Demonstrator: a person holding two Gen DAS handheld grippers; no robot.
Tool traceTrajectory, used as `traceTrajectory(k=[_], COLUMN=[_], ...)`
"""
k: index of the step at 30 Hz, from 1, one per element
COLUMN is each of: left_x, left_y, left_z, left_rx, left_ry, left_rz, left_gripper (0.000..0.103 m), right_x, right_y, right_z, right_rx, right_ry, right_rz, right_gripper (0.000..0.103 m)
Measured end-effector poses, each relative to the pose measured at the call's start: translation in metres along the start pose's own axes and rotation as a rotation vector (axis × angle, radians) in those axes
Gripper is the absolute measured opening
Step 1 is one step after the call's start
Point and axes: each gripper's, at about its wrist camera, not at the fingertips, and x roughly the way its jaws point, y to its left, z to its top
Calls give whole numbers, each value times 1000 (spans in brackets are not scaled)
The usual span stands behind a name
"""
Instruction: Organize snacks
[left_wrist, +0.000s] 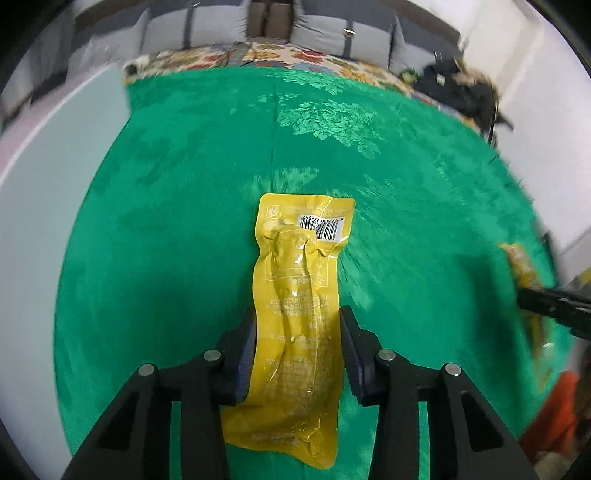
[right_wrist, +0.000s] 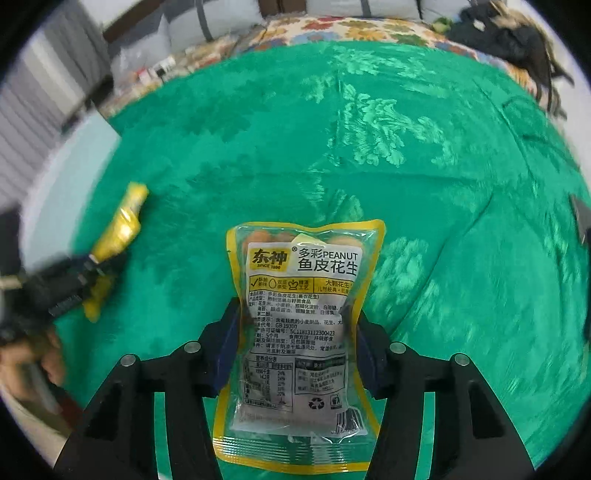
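My left gripper (left_wrist: 297, 317) is shut on a long yellow snack pouch (left_wrist: 299, 295) with a barcode at its far end, held above the green tablecloth (left_wrist: 184, 184). My right gripper (right_wrist: 297, 314) is shut on a clear, yellow-edged peanut packet (right_wrist: 299, 314) with Chinese print, also above the cloth (right_wrist: 443, 184). In the right wrist view the left gripper (right_wrist: 79, 280) and its yellow pouch (right_wrist: 118, 229) show blurred at the far left. In the left wrist view the right gripper (left_wrist: 554, 306) and its packet (left_wrist: 524, 266) show blurred at the right edge.
A floral cloth (left_wrist: 295, 55) lies past the far edge of the green cloth, with a grey sofa (left_wrist: 325, 33) behind. Dark clutter (left_wrist: 461, 88) sits at the far right corner. The table drops off on the left to pale floor (left_wrist: 55, 166).
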Motion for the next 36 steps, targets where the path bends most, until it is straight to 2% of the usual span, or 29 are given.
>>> traceTrajectory(k=[4,7,10,13,16,20,22,23,26,27,29,31,34,35,36], left_x=[-40,-96,-161,-210,-235,-234,-225,-220,-216,-221,-231,-241,-260,-266,-272], left_y=[14,33,74,128,193,263,281,289,298,298,291,280,255,246,238], left_z=[-17,-16,-12,-10,-18,-37,-43,-49,-63,-70,-83,-88,-84,-83,-82], left_rx=[-104,-147,-199,-243,-307,-363,-373,-378,-380,-375,-348,-314,-244,-220,-206], left_ry=[-17,-99,-202,-266,-277,-224,-190,-174,-181,-204,-256,-285,-336,-366,-397], left_rz=[-99,-135,-122,-16,154,330,391,418,470,489,523,553,615,629,639], left_gripper=[41,41,42,42,43,44,45,51,78,83,84,85,97,103,103], right_x=[-12,-30,-49,-60,-60,-41,-21,-9,25,34,41,31,6,-1,-7], right_y=[18,62,131,207,291,391,431,447,468,467,460,448,434,431,428], right_z=[-7,5,26,43,49,42,34,30,22,21,17,17,14,14,13], right_rx=[41,3,-57,-139,-242,-385,-431,-436,-429,-422,-403,-413,-490,-524,-567], right_ry=[6,-35,-82,-95,-78,-63,-57,-48,4,15,26,-34,-184,-218,-229], right_rz=[72,154,269,381,475,505,505,519,525,523,539,526,473,446,404], right_gripper=[57,57,58,58,58,60,62,65,73,73,73,73,86,88,88])
